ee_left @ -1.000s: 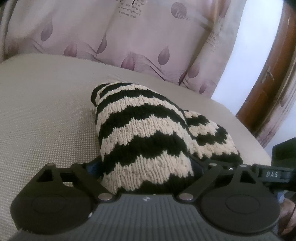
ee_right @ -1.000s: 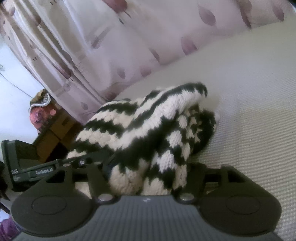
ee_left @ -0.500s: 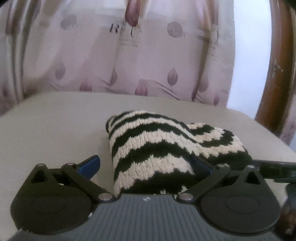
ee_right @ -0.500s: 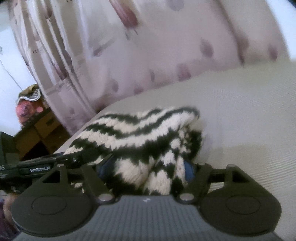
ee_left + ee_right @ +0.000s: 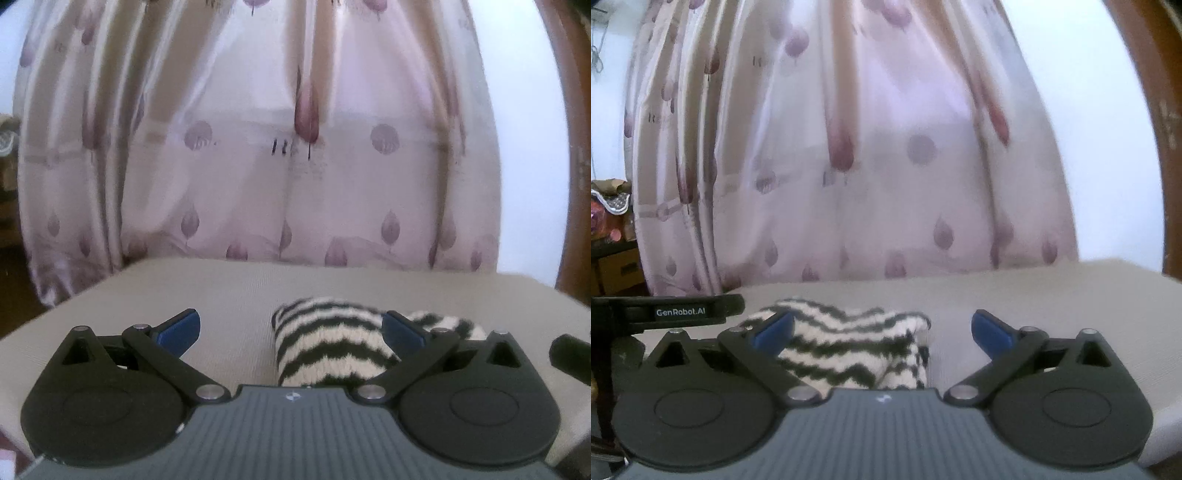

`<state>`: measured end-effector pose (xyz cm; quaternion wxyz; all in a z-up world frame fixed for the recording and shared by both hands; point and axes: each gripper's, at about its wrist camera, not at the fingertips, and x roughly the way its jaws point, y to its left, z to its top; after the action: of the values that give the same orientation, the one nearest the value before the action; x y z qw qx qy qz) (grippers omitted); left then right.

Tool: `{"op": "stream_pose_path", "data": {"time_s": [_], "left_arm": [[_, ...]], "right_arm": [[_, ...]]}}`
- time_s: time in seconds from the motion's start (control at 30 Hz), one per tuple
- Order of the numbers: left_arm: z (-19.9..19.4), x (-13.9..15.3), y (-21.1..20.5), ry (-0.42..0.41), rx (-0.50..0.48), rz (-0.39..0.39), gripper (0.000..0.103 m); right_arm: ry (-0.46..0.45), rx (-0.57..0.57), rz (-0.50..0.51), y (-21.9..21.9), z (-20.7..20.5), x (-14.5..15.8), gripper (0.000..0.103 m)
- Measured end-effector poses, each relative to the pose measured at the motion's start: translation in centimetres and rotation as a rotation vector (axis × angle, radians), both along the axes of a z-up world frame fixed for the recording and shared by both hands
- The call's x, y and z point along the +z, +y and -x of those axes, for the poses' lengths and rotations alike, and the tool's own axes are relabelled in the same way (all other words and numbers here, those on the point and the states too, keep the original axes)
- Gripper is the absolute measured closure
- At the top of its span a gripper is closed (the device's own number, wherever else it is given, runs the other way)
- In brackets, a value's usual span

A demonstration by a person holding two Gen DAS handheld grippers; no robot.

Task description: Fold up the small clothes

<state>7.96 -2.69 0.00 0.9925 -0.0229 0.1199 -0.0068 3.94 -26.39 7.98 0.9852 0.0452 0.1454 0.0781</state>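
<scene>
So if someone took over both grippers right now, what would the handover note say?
Left gripper: open, nothing clamped; the striped knit garment lies between its fingers toward the right one, pads not pressing on it.
Right gripper: jaws opening, nothing held; the same garment sits by its left finger.
Garment: bunched in a compact folded bundle on the beige cushioned surface, in front of the curtain.
Done: garment appears folded and released.
Left: check that the fold is neat; no other clothes show in either view, so I can't tell whether more remain.
</scene>
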Motion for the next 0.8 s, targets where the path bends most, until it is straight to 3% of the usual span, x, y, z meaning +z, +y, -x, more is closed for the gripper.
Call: {"op": "stream_pose_path", "data": {"time_s": [0.23,0.37,0.53,0.8], "left_arm": [[2.7,2.3,0.9,-0.105,0.015,0.047,0.000],[3.4,3.1,0.5,-0.133,0.033,0.010,0.000],[3.6,3.2,-0.1,-0.128,0.009,-0.024,0.000],[3.4,2.9,0.1,-0.095,-0.010,0.005,0.000]], "right_arm": [[-0.013,0.008,-0.020,0.5,1.4,1.4,0.000],[-0.017,0.018,-0.012,0.8,1.9,1.6,0.000],[-0.017,0.025,0.000,1.1,2.4,1.6,0.000],[0.010,0.028,0.007,1.3,2.3,1.3,0.000]]}}
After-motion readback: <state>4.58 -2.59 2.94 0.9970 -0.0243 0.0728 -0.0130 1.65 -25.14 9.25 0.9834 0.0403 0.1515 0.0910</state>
